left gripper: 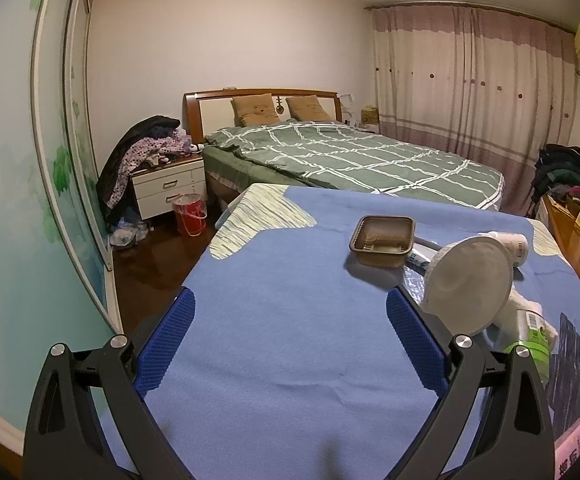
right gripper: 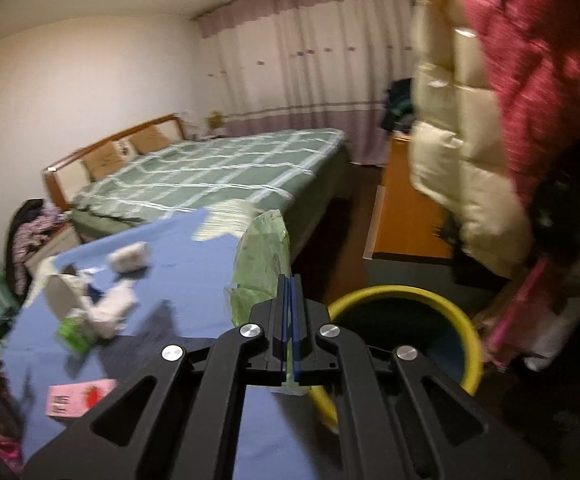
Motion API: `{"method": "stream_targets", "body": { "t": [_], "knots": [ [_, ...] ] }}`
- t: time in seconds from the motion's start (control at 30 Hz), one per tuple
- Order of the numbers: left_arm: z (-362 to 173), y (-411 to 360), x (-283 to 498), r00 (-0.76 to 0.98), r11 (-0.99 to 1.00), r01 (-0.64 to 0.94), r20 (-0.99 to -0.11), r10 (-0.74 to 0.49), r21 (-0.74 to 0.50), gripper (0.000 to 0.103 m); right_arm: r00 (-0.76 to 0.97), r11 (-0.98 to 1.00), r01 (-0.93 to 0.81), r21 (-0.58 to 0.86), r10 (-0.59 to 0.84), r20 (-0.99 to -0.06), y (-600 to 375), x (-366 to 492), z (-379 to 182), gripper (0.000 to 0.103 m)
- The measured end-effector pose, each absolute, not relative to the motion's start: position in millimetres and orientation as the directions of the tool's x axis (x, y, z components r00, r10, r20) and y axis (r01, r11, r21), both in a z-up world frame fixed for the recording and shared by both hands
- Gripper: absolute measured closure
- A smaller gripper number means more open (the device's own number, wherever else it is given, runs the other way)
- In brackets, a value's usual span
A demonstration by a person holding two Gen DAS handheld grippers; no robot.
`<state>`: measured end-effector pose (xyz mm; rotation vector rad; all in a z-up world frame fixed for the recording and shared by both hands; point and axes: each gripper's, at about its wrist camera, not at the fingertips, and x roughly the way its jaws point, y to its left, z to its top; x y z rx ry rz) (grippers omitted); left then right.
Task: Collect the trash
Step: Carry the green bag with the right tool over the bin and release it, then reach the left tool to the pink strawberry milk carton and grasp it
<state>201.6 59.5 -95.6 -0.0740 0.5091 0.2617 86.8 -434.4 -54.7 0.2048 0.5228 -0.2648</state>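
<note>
Between the pressed-together pads of the right gripper (right gripper: 290, 280) a crumpled green wrapper (right gripper: 261, 264) is pinched, sticking up past the fingertips, with the yellow-rimmed bin (right gripper: 474, 340) just right of and below them. Well ahead of the left gripper (left gripper: 290, 304), whose jaws stand wide apart and hold nothing, a brown tray (left gripper: 382, 242) sits on the blue cloth (left gripper: 273, 280), with a white cup (left gripper: 468, 280) close beside its right finger

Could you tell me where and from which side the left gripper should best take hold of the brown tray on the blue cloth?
Probably the near wall of the brown tray, one finger inside, one outside. It sits upright and open-topped, and the cloth before it lies bare, so the open left gripper can come straight in.
</note>
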Motion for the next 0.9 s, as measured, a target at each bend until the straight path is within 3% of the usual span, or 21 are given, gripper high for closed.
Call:
{"method": "stream_targets", "body": {
  "t": [0.17,0.37,0.9],
  "knots": [
    [-95,49,196,0.847,0.971,-0.24,-0.486,0.216,0.013,0.008,0.76,0.903,0.421,0.082,-0.301,-0.576,-475,87,-82,0.102],
    [-94,29,183,0.856,0.984,-0.179,-0.492,0.16,0.008,0.008,0.692,0.879,0.472,0.066,-0.323,-0.646,-496,100,-120,0.101],
    [-83,-87,92,0.841,0.985,0.172,-0.518,-0.157,-0.018,0.008,0.726,0.898,0.424,0.115,-0.261,-0.637,-487,102,-125,0.096]
  ]
}}
